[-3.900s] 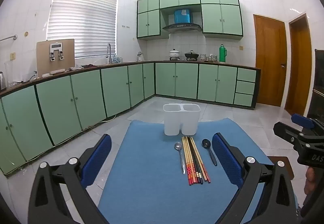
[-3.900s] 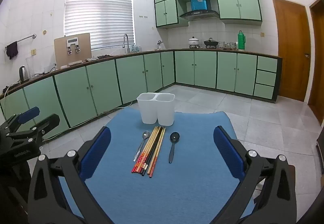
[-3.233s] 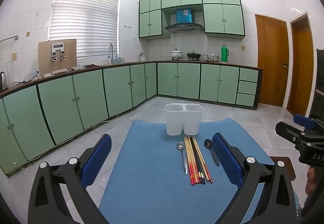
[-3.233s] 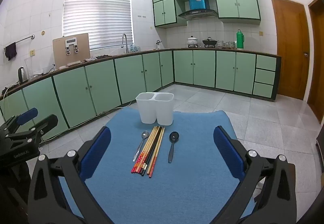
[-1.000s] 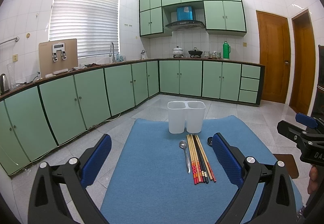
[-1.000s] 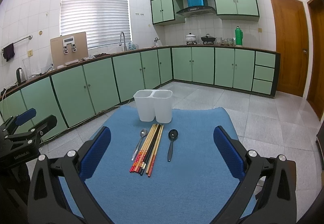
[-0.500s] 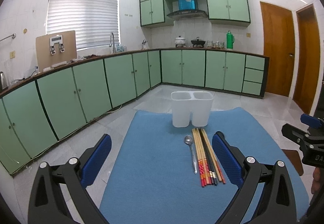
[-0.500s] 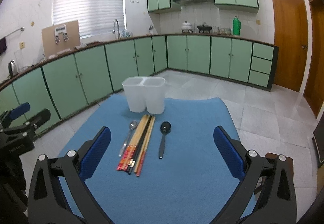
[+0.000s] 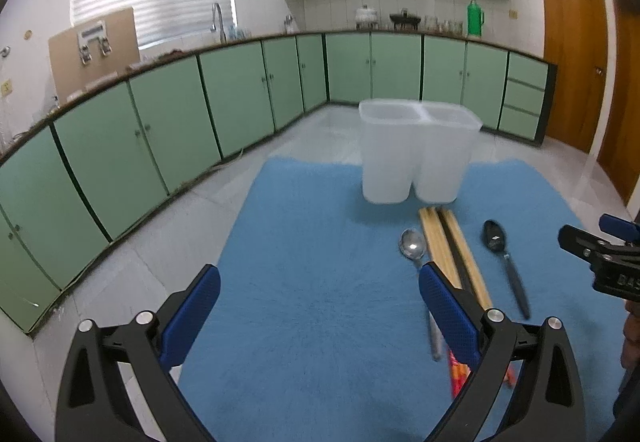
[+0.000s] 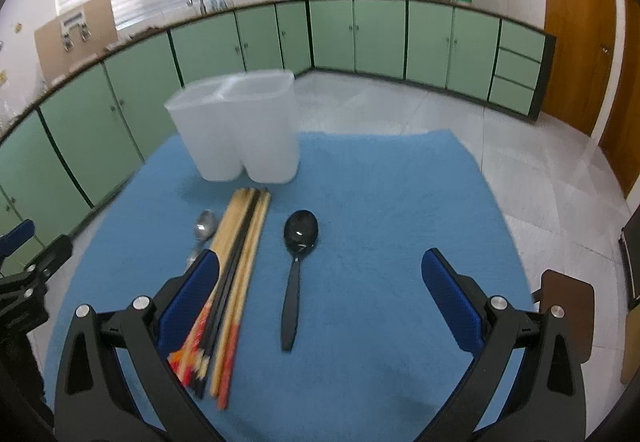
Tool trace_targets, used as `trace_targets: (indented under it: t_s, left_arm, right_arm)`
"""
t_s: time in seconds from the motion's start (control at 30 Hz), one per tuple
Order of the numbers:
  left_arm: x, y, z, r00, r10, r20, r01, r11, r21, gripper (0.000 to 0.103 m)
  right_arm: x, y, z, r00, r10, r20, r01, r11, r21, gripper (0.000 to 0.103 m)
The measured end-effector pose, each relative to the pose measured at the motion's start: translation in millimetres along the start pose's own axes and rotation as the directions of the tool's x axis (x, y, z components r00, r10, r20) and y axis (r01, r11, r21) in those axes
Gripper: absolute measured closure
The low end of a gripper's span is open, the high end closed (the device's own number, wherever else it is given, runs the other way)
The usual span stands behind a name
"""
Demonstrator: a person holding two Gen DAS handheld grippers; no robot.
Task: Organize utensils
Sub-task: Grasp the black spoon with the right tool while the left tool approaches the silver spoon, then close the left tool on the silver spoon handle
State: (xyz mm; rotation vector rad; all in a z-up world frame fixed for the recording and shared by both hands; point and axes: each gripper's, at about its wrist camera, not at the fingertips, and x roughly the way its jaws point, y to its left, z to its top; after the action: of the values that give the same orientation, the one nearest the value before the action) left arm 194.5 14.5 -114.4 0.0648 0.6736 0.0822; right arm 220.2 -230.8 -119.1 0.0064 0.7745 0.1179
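Observation:
A white two-compartment holder [image 9: 416, 154] [image 10: 236, 130] stands upright at the far side of a blue mat [image 9: 312, 282] [image 10: 380, 202]. In front of it lie a silver spoon [image 9: 413, 245] [image 10: 205, 225], a bundle of chopsticks [image 9: 452, 246] [image 10: 236, 254] and a black spoon [image 9: 505, 265] [image 10: 298, 262]. My left gripper [image 9: 318, 306] is open and empty above the mat, left of the silver spoon. My right gripper [image 10: 320, 294] is open and empty, with the black spoon's handle between its fingers' lines. The right gripper also shows at the left view's right edge [image 9: 600, 258].
Green kitchen cabinets [image 9: 240, 114] run along the left and back walls, with wooden doors [image 9: 568, 62] at the right. Tiled floor surrounds the mat. A brown object [image 10: 568, 306] sits at the mat's right edge. The left gripper's body shows at the right view's left edge [image 10: 28, 282].
Both grippers have moved forward and down toward the utensils; the holder and utensils now look larger and nearer. Both stay open and empty.

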Motion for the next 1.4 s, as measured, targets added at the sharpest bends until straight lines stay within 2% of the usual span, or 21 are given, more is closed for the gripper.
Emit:
trace_targets:
  t_s: [0.07, 0.13, 0.3, 0.5, 0.57, 0.6, 0.63, 0.7, 1.0, 1.4]
  left_arm:
    - [15.0, 0.1, 0.0, 1.0, 0.002, -0.027, -0.002, 1.0, -0.002, 0.006]
    - [32.7, 1.2, 0.7, 0.998, 0.0, -0.055, -0.001, 1.0, -0.007, 0.006]
    - [54.5, -4.1, 2.6, 0.996, -0.018, -0.09, 0.018, 1.0, -0.005, 0.006]
    - [70.5, -22.8, 10.3, 0.993, -0.042, -0.107, 0.045, 0.999, 0.024, 0.006]
    - [74.2, -27.1, 11.8, 0.993, -0.048, -0.111, 0.051, 0.998, 0.03, 0.006]
    - [76.0, -28.6, 12.5, 0.992, -0.052, -0.114, 0.056, 0.998, 0.033, 0.006]
    - [78.3, -30.2, 12.8, 0.991, -0.055, -0.118, 0.06, 0.998, 0.035, 0.006]
    - [82.4, -33.1, 13.7, 0.99, -0.064, -0.128, 0.07, 0.997, 0.037, 0.006]
    - [98.6, -50.2, 11.8, 0.979, -0.1, -0.176, 0.113, 0.991, 0.069, 0.006]
    - [129.4, -58.9, 10.5, 0.964, -0.084, -0.253, 0.112, 0.989, 0.094, 0.005]
  right_arm:
    - [21.9, 0.7, 3.0, 1.0, -0.001, -0.031, 0.001, 1.0, -0.001, 0.01]
    - [46.7, 4.2, 6.1, 0.997, 0.002, -0.077, -0.002, 1.0, 0.002, 0.024]
    - [85.3, 4.9, 12.2, 0.989, 0.01, -0.148, -0.004, 0.999, 0.041, 0.026]
    - [111.2, 9.9, 13.5, 0.978, -0.005, -0.208, 0.017, 0.998, 0.057, 0.038]
    - [114.3, 12.9, 14.3, 0.979, -0.041, -0.199, 0.048, 0.998, 0.03, 0.043]
    - [114.9, 14.1, 14.7, 0.979, -0.049, -0.196, 0.054, 0.998, 0.019, 0.05]
    - [115.7, 15.1, 15.2, 0.981, -0.049, -0.189, 0.051, 0.999, 0.009, 0.061]
    - [115.5, 17.3, 16.7, 0.982, -0.046, -0.184, 0.045, 0.999, -0.013, 0.069]
    - [108.3, 3.4, 18.1, 0.982, -0.023, -0.186, 0.022, 1.0, -0.005, 0.069]
    - [113.6, 7.7, 16.2, 0.984, -0.02, -0.176, 0.02, 1.0, -0.001, 0.069]
